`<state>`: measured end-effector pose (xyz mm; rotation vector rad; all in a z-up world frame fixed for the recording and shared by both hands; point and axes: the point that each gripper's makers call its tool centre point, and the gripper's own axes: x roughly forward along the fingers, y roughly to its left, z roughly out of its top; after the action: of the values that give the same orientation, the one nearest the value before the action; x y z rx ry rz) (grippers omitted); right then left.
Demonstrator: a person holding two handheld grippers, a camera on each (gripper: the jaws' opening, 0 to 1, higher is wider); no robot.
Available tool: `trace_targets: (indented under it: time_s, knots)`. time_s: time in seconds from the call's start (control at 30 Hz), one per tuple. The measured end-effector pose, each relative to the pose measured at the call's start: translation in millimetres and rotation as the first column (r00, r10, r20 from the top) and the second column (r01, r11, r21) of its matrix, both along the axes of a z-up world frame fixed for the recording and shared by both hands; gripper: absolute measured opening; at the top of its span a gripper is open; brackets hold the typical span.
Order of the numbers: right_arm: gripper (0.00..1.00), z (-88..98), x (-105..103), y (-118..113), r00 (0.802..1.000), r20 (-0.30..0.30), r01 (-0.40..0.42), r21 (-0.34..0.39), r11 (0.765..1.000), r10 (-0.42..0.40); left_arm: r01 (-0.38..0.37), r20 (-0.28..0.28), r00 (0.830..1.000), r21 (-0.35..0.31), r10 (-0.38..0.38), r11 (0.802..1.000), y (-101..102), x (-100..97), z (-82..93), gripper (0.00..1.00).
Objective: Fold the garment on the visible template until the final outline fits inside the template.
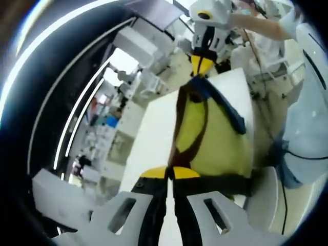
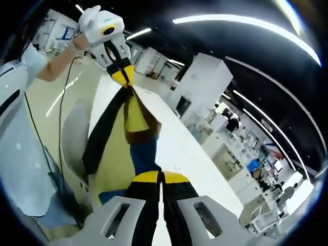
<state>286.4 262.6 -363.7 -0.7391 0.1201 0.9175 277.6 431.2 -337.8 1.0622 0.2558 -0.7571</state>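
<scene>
Garment (image 1: pixel 218 138), yellow with brown and blue trim, stretched in air over white table (image 1: pixel 154 138). Left gripper (image 1: pixel 170 173) jaws pinched together on near edge. Right gripper (image 2: pixel 160 177) jaws clamped on opposite end. Person's hand (image 2: pixel 82 36) grips left tool.

Open workroom: ceiling strip lights (image 2: pixel 246 28), white partitions (image 2: pixel 202 84).
</scene>
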Motion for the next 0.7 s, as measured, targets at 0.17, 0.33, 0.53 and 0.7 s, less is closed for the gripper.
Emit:
trace_targets:
  time_s: [0.17,0.33,0.53,0.7]
  knots:
    - [0.01,-13.9,11.6,0.6,0.999,-0.030,0.010,0.000,1.000,-0.010,-0.002,-0.019,1.000,-0.014,0.002,1.000,-0.2,12.8,-11.6,0.00]
    - [0.01,-22.8,23.0,-1.0,0.998,-0.053,0.026,0.005,1.000,-0.026,-0.005,-0.040,0.999,-0.022,0.004,1.000,1.5,25.9,-19.7,0.00]
    - [0.01,-30.2,33.2,-1.9,0.997,-0.068,0.046,0.002,0.999,-0.045,0.003,-0.043,0.999,-0.011,-0.003,1.000,0.8,40.5,-28.8,0.00]
    - [0.01,-35.6,44.5,-1.6,0.994,-0.086,0.068,0.004,0.998,-0.067,0.005,-0.051,0.999,-0.021,-0.006,1.000,3.2,57.2,-35.2,0.00]
